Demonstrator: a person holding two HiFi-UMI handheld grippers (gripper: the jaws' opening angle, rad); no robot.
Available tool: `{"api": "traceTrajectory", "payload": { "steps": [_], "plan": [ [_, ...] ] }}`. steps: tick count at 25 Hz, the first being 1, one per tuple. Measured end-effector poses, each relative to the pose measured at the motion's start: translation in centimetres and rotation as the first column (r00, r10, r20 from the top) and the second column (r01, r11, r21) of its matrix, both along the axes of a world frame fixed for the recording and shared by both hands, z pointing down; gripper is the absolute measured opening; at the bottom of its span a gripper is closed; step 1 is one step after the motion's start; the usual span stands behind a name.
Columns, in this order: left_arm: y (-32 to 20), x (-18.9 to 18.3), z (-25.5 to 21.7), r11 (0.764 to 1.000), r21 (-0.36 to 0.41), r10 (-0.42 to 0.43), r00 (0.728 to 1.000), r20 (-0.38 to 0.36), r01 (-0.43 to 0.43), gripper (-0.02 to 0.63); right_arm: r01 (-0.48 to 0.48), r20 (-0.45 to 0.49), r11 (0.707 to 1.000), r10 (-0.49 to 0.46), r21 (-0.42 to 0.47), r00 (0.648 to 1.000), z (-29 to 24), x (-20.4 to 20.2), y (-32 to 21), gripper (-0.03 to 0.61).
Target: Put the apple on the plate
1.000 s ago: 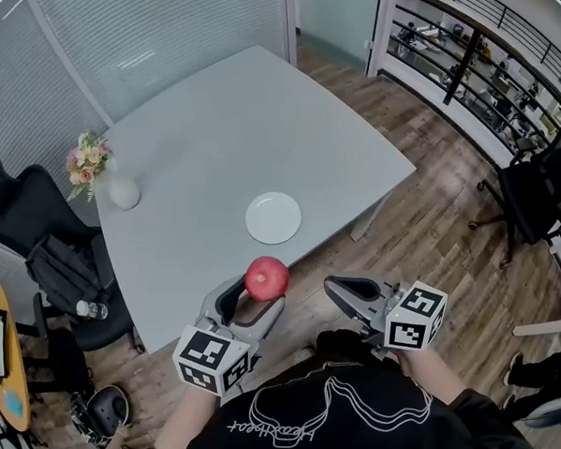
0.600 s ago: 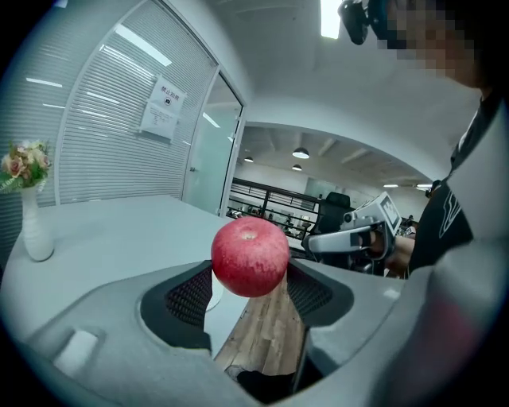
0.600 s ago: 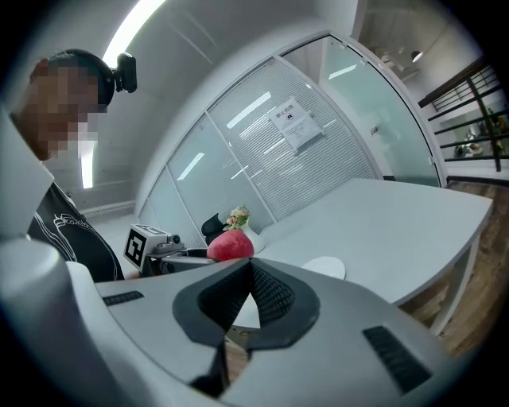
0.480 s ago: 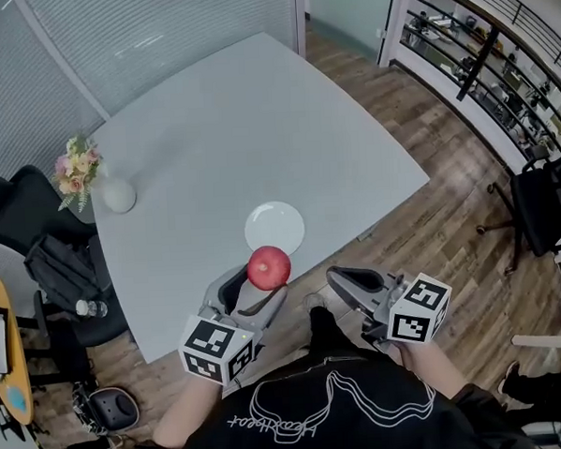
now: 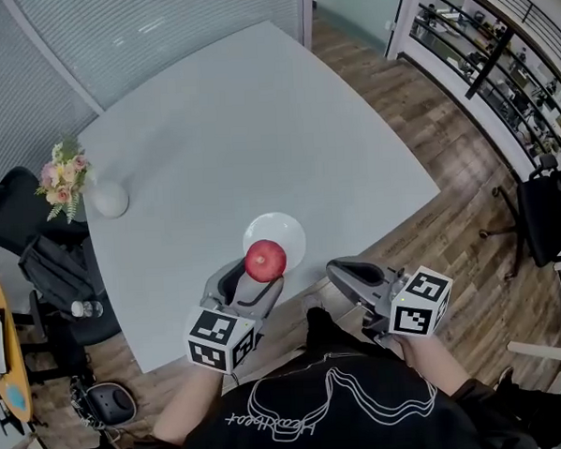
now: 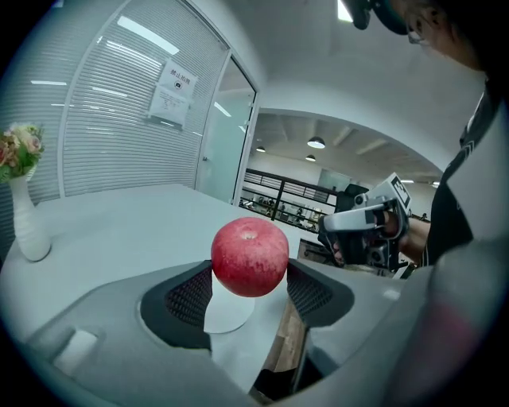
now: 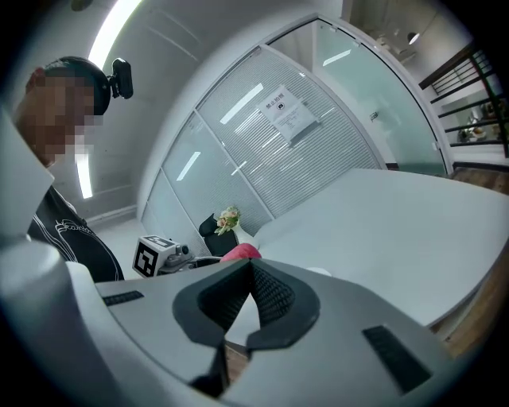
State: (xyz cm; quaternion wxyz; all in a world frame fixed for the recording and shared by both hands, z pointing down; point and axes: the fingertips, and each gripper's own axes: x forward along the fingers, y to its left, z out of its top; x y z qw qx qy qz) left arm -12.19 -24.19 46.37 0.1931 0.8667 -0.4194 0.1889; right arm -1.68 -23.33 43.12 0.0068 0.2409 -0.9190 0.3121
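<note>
One round red apple sits clamped in the left claw, low centre, over a round white plate's near rim; the right claw is closed, empty.

**Operator & rig: the look**

Person wears a blk T-shirt w/ white outline graphic + a line of script across it. The right gripper view shows a blk head strap w/ a small camera fixed to it.

Left gripper & right gripper are matte grey moulded shells, rounded, jaws tapering to the tips. Inner pads are blk w/ fine mesh-like texture. Each carries a white cube w/ blk square markers: left cube, right cube. Right shell has a narrow blk slot.
</note>
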Motion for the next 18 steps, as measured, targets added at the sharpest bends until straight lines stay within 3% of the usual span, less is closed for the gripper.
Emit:
{"api": "traceTrajectory", "payload": {
  "steps": [18],
  "plan": [
    [-4.9, -0.3, 7.5, 0.997, -0.079, 0.018, 0.995, 0.096, -0.011, 0.301, 0.002, -0.003, 0.997, -0.002, -0.079, 1.000, 3.0, 0.3, -3.4, 0.006]
  ]
}}
